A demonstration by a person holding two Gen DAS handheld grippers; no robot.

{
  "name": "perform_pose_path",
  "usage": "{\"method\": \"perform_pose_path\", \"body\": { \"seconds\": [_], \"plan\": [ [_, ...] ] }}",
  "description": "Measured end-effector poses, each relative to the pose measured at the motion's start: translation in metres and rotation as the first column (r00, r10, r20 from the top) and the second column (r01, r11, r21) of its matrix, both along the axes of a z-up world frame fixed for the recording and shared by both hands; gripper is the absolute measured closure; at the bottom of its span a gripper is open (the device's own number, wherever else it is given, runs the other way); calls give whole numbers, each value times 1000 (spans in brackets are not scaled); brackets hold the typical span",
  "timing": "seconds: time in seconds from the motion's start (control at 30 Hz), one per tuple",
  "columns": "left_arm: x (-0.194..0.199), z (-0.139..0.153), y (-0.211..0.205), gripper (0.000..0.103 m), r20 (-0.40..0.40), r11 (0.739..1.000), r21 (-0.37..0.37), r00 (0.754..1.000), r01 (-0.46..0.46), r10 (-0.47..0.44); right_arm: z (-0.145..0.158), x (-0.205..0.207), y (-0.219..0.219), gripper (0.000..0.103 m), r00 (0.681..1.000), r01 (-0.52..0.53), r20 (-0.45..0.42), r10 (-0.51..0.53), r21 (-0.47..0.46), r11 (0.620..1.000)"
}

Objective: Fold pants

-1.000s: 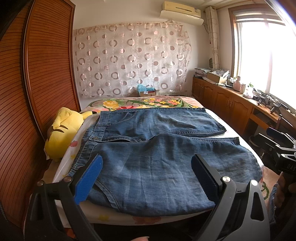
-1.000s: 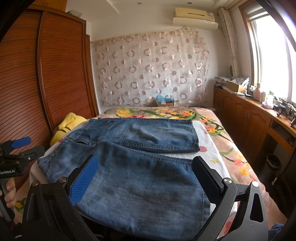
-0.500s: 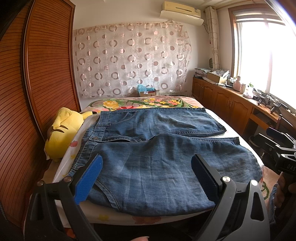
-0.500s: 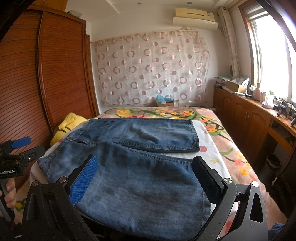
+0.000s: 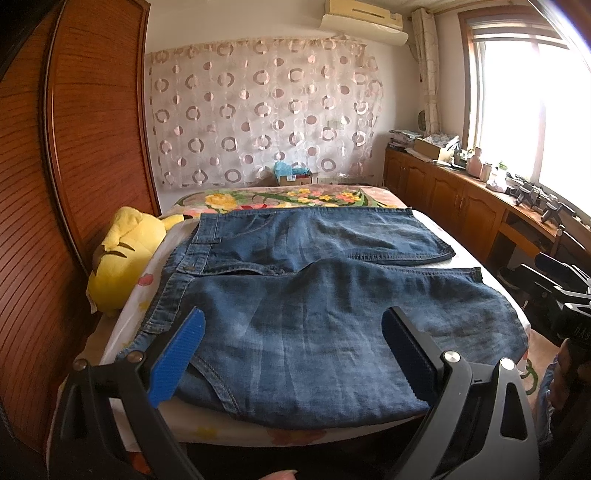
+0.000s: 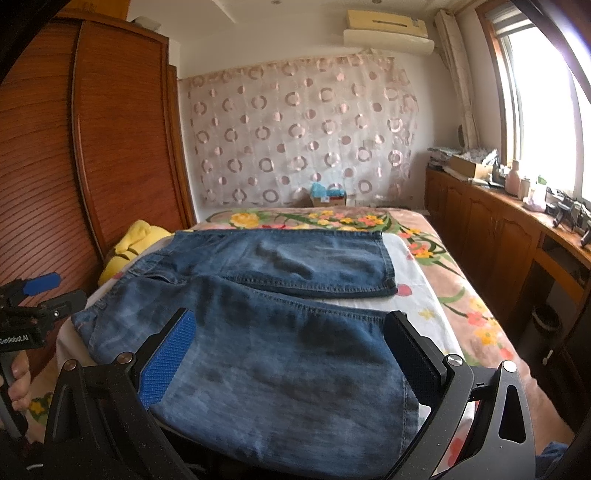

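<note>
Denim pants [image 5: 295, 295] are being laid flat across the bed [image 6: 443, 306], legs spread apart. Both the left gripper [image 5: 291, 354] and right gripper [image 6: 288, 354] are being held wide, empty, near the front edge. Near waistband and hem should probably be pinched together so one leg is folded squarely over the far one.

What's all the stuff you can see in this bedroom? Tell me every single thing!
Denim shorts: one, blue, spread flat on the bed, two legs pointing right.
Bed: one, white sheet near, flowery blanket beyond.
Plush toy: one, yellow, left of the bed beside the wardrobe.
Wardrobe: one, brown wood, left wall.
Curtain: one, pale with ring pattern, back wall.
Air conditioner: one, cream, above the curtain.
Cardboard box: one, brown, behind the bed.
Cabinets: one row, brown, under the window, cluttered top.
Window: one, bright, right wall.
Left gripper: one, black with blue pads, jaws open, over the shorts.
Right gripper: same, jaws open.
</note>
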State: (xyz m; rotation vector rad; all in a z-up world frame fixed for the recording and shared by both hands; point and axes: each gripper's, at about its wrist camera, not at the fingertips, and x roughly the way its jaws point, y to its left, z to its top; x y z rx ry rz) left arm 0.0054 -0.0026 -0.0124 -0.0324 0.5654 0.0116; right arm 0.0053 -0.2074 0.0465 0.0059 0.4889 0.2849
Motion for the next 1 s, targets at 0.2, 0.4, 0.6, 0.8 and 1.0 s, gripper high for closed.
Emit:
{"method": "perform_pose_path", "body": {
  "seconds": [0.2,0.4,0.6,0.8,1.0],
  "plan": [
    [10,-16,13,5,-42,1000,-16,999,2,-3,-13,-3,-13,0,999,14,-34,-14,-17,1000],
    [18,-31,32,6,-91,1000,-29,996,-13,10,-31,9,-37,0,997,32,-75,-34,-30,999],
    [18,-38,58,6,-114,999,-32,993,-31,27,-47,18,-52,0,991,46,-126,-53,-55,997],
    [16,-46,90,5,-130,995,-12,987,-97,94,-55,21,-69,0,986,63,-151,-70,-50,997],
    [10,-56,129,6,-148,987,-26,977,-156,150,-65,25,-83,0,978,89,-181,-100,-69,994]
  ]
}}
